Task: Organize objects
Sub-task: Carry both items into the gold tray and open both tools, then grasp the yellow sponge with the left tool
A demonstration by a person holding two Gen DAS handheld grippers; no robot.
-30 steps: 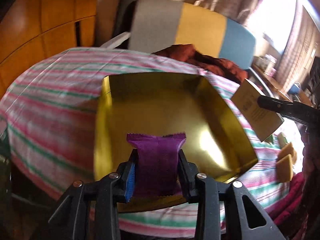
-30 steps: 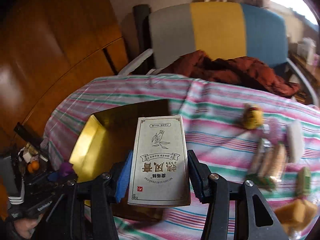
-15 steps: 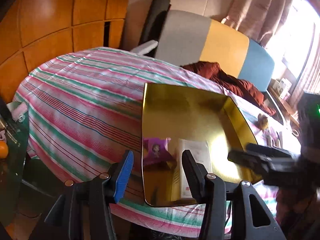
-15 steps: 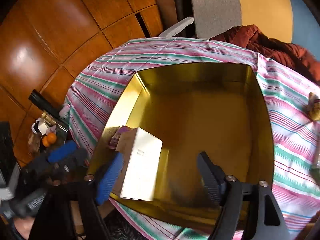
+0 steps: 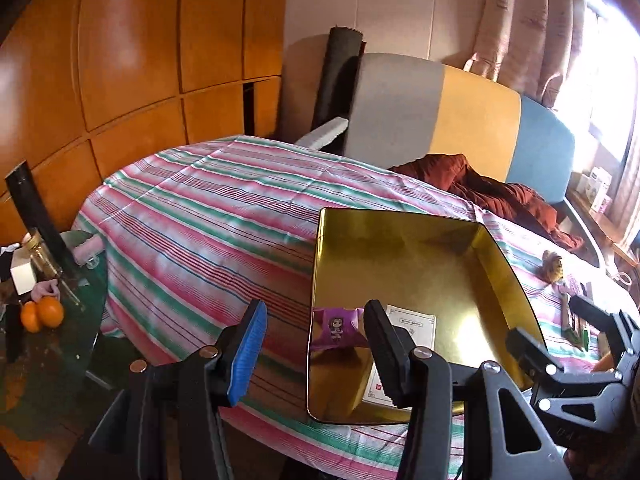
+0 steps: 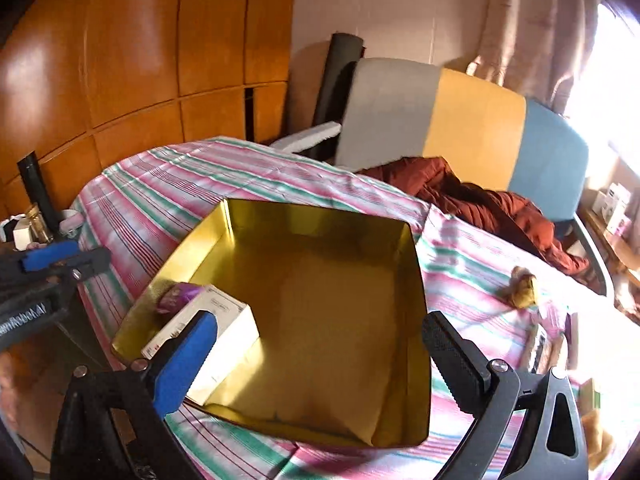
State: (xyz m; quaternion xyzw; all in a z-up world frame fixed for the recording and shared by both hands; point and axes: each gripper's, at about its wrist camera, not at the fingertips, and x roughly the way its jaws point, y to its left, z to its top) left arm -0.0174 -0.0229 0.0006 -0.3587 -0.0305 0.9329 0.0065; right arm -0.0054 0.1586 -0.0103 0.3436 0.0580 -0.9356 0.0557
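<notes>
A gold tin box [image 5: 404, 256] [image 6: 320, 292] sits open on the striped tablecloth. Inside its near left corner lie a purple snack packet [image 5: 338, 326] [image 6: 178, 296] and a cream tea carton [image 5: 400, 356] [image 6: 208, 332] side by side. My left gripper [image 5: 316, 344] is open and empty, drawn back over the box's near left edge. My right gripper [image 6: 320, 356] is open and empty above the box's near side; it also shows in the left wrist view [image 5: 560, 344] at the right.
Several loose snacks lie on the cloth to the right of the box, among them a small yellow toy [image 6: 522, 290] [image 5: 554, 266]. A striped chair [image 6: 460, 120] with a rust blanket [image 6: 480, 200] stands behind. A side table with oranges [image 5: 42, 314] stands at the left.
Both grippers let go: the purple packet and the cream carton dropped into the box. Both grippers then opened wide and pulled back from the box.
</notes>
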